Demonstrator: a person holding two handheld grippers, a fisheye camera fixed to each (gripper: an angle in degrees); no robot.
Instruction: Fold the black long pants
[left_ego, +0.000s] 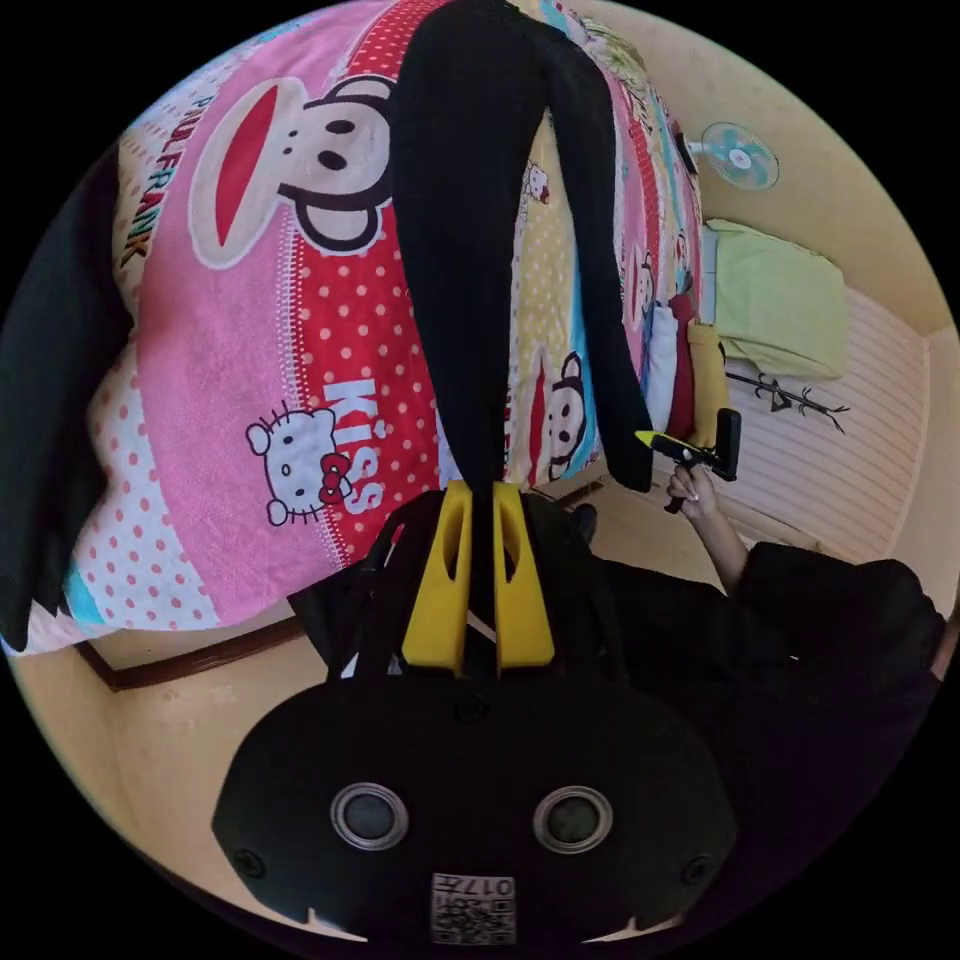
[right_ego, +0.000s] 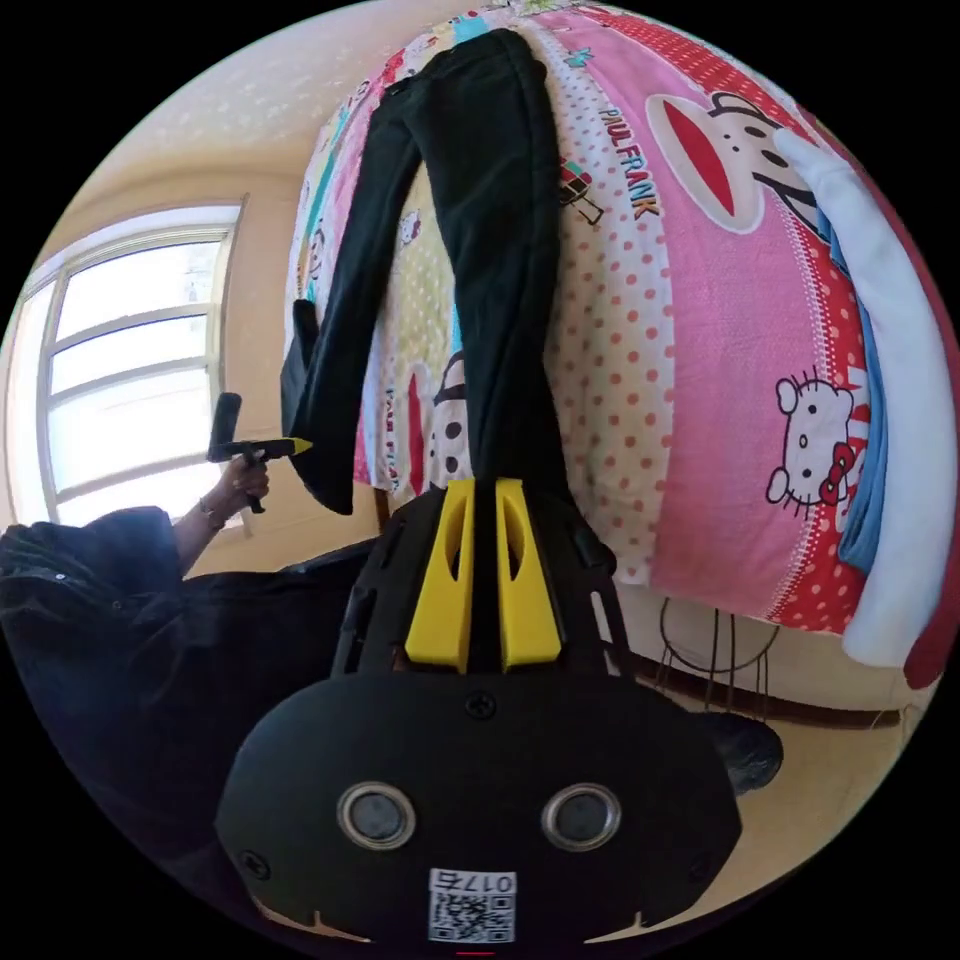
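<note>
The black long pants (left_ego: 470, 250) lie stretched over a bed with a pink cartoon-print sheet (left_ego: 230, 330), the two legs spreading apart from the far waist. In the left gripper view my left gripper (left_ego: 481, 492) is shut on the hem of one leg, and the right gripper (left_ego: 662, 441) pinches the end of the other leg at the bed's edge. In the right gripper view the pants (right_ego: 490, 200) run toward me, my right gripper (right_ego: 483, 487) is shut on a leg hem, and the left gripper (right_ego: 285, 446), held by a hand, grips the other leg end.
Folded clothes (left_ego: 690, 370) and a green cloth (left_ego: 785, 300) sit beyond the bed's far side, with a wall fan (left_ego: 738, 155) above. A dark garment (left_ego: 50, 400) lies on the bed. White and blue cloths (right_ego: 885, 420) lie on the bed; a window (right_ego: 130, 370) stands behind the person's sleeve (right_ego: 90, 590).
</note>
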